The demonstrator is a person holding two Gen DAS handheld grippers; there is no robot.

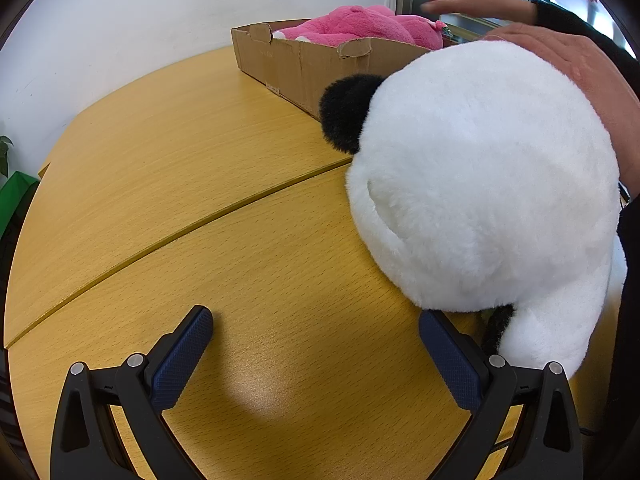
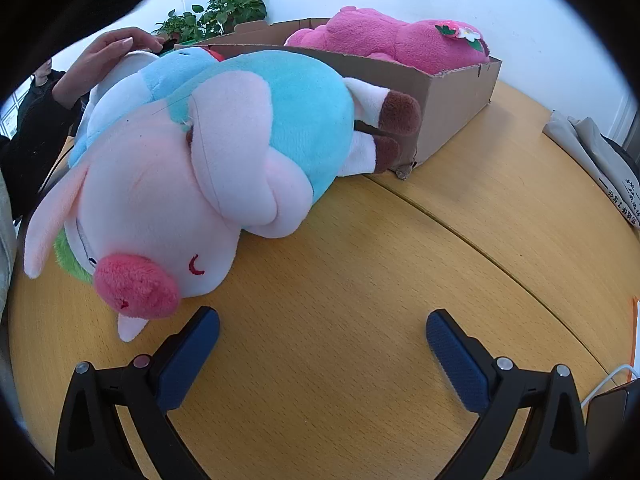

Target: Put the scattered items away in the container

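Note:
A big white plush with a black ear [image 1: 480, 184] lies on the wooden table at the right of the left wrist view, a hand [image 1: 580, 64] resting on top of it. My left gripper [image 1: 316, 324] is open, its right finger beside the plush's lower edge. In the right wrist view a pink pig plush in a blue outfit [image 2: 200, 168] lies on its side, feet against the cardboard box [image 2: 452, 100]. My right gripper [image 2: 322, 322] is open, empty, just right of the pig's snout. A bright pink plush [image 2: 400, 40] lies in the box [image 1: 304, 68].
The table [image 1: 200, 208] is made of two yellow wood sections with a curved seam. A person's hands [image 2: 108, 52] hover over the toys and the box. Potted plants [image 2: 216, 12] stand behind the box. A grey bag [image 2: 600, 160] sits at the table's right edge.

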